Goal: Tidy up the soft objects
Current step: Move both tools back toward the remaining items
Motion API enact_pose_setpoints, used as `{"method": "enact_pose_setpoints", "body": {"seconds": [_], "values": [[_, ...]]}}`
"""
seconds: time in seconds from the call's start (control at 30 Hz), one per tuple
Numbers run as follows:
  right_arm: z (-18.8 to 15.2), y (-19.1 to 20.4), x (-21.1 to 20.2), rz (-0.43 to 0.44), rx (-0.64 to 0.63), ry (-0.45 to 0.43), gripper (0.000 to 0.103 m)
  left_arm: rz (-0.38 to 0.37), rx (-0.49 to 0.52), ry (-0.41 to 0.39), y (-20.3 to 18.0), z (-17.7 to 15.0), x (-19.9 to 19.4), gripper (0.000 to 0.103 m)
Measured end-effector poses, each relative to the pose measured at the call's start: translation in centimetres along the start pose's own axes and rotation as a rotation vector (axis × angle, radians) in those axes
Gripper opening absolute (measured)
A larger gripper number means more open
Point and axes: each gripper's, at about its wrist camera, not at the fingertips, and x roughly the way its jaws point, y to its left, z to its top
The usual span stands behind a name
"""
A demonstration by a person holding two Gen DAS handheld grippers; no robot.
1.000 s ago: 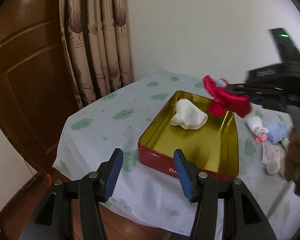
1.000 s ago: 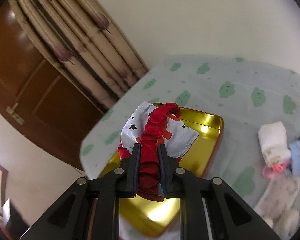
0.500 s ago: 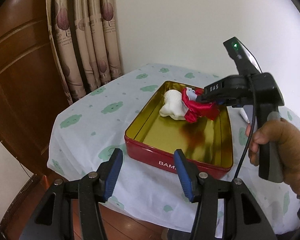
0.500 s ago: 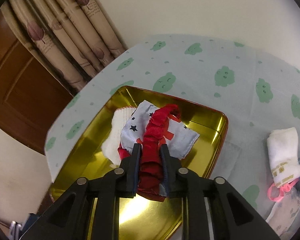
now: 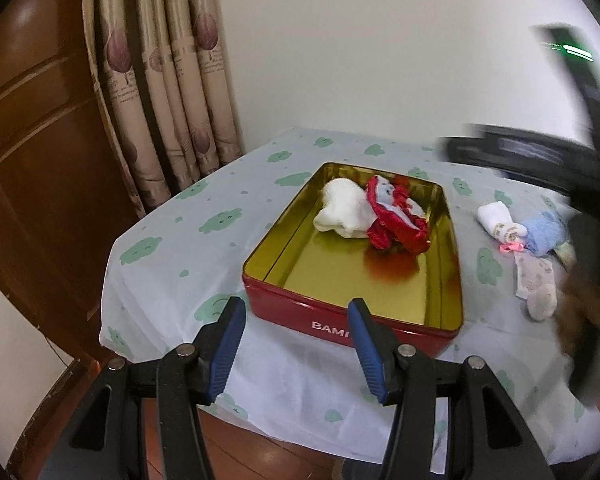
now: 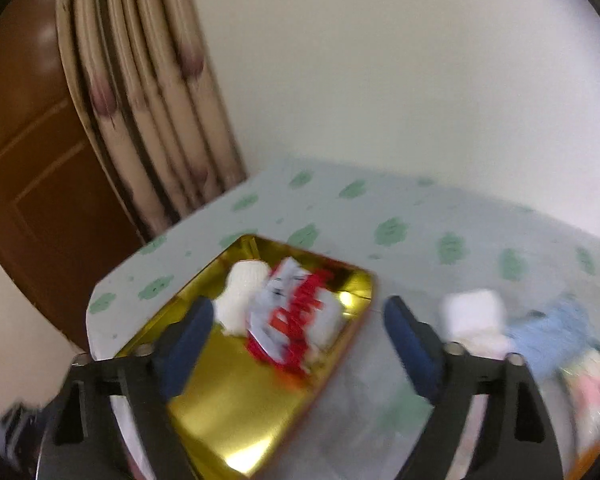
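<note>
One red, gold-lined metal tin [image 5: 380, 276] at frame centre holds two soft items: a white knitted sock [image 5: 342, 208] and a red-trimmed starred cloth [image 5: 396, 220]. The right gripper [image 6: 300, 332] has just sprung wide, empty; the left gripper [image 5: 296, 336] is half-open, empty. Green-patterned tablecloth [image 5: 188, 248], curtain [image 5: 168, 92] upper left.

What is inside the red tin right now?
The red tin holds a white sock and a red-trimmed starry cloth, side by side and touching at the far end. Anything beneath them is hidden.
</note>
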Motion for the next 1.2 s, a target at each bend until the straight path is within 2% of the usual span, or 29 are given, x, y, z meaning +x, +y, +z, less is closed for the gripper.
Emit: {"method": "enact_pose_setpoints", "body": {"seconds": [0.07,0.13,0.27,0.33,0.43,0.47,0.57,0.67,0.73,0.87,1.0,1.2], "values": [[-2.1,-2.0,-3.8,-0.084,-0.011,-0.048,0.097,-0.023,0.020,-0.006,-0.5,-0.1,-0.2,0.054],[-5.1,-5.3,-8.0,-0.218,-0.026,-0.068,0.102,-0.047,0.048,-0.020,-1.3,-0.3,-0.6,0.054],[-10.5,-13.4,-12.5,-0.484,-0.026,0.025,0.102,-0.157,0.126,-0.039,-3.9,-0.9,-1.6,0.054],[-13.0,-17.9,-14.3,-0.566,0.044,0.075,0.102,-0.220,0.164,-0.035,-5.4,-1.1,-1.9,0.054],[-15.3,-22.3,-16.0,-0.636,0.135,0.100,0.102,-0.305,0.205,-0.009,-7.6,-1.2,-1.7,0.054],[-15.7,-23.1,-16.3,-0.641,0.160,0.101,0.102,-0.346,0.222,0.012,-8.6,-1.0,-1.4,0.054],[-15.6,-24.6,-17.0,-0.602,0.245,0.057,0.103,-0.402,0.240,0.020,-11.0,-0.6,-0.5,0.054],[-15.6,-25.5,-16.4,-0.562,0.272,0.077,0.103,-0.473,0.294,0.046,-14.0,0.0,1.1,0.054],[-15.9,-25.5,-17.0,-0.534,0.277,0.056,0.103,-0.531,0.327,0.074,-15.9,0.2,2.3,0.054],[-16.5,-25.9,-17.2,-0.503,0.310,0.038,0.103,-0.577,0.385,0.090,-19.0,0.4,4.4,0.054],[-16.6,-26.5,-17.3,-0.483,0.340,0.049,0.103,-0.623,0.458,0.071,-21.0,0.3,5.1,0.054],[-16.7,-26.9,-17.0,-0.466,0.358,0.061,0.103,-0.678,0.470,0.123,-22.4,0.7,6.7,0.054]]}}
